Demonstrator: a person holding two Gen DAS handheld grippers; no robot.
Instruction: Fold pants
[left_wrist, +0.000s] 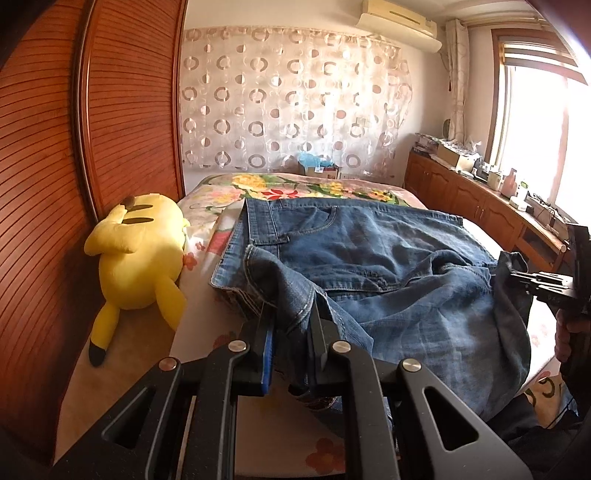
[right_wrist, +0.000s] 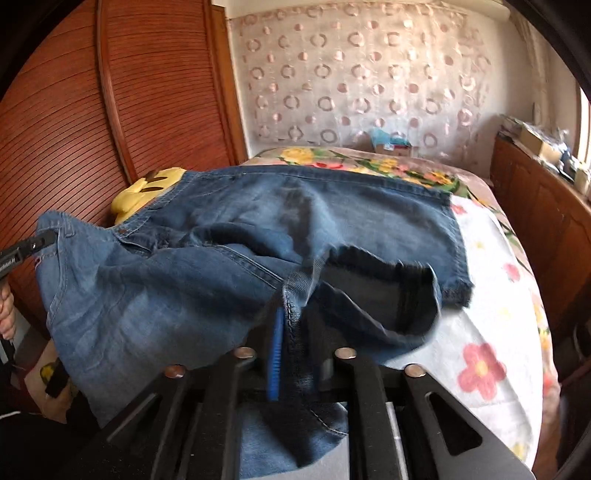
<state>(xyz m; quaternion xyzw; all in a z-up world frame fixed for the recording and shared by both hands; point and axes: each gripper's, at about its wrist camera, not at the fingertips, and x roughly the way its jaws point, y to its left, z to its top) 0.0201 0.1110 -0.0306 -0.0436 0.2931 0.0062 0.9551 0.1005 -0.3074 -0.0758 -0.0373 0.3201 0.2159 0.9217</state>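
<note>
A: Blue jeans (left_wrist: 369, 251) are lying across a floral bedspread (left_wrist: 295, 186), the near part lifted by two hand-held tools. The left gripper (left_wrist: 290, 332) is pinching a bunched hem, jaws nearly together with denim pressed between the blue pad and the black one.

B: And the right gripper (right_wrist: 295, 325)?

A: Its jaws are standing a little apart around a stitched seam of a leg opening. The cloth is between them, but blur is making it hard to tell whether the pads are pressing.

B: How are the edges lying?

A: In the left wrist view the far edge of the jeans is running straight across the bed, just short of the flowered band. The left side edge is sitting just beside a yellow plush toy (left_wrist: 140, 251), which is resting against the slatted wooden wardrobe (left_wrist: 74, 147). In the right wrist view a frayed leg cuff (right_wrist: 458, 291) is lying flat on the pale blanket (right_wrist: 491, 332).

B: Room to move?

A: Bare bedding is showing beyond the far edge and to the right of the denim. A wooden cabinet (left_wrist: 480, 199) is hemming the bed on the right, the wardrobe on the left.

B: What is staying out of sight?

A: The toy is mostly hidden behind denim in the right wrist view. A hand (right_wrist: 7, 310) is being cut by the frame edge, and the lifted fabric is covering the bedding under it.
</note>
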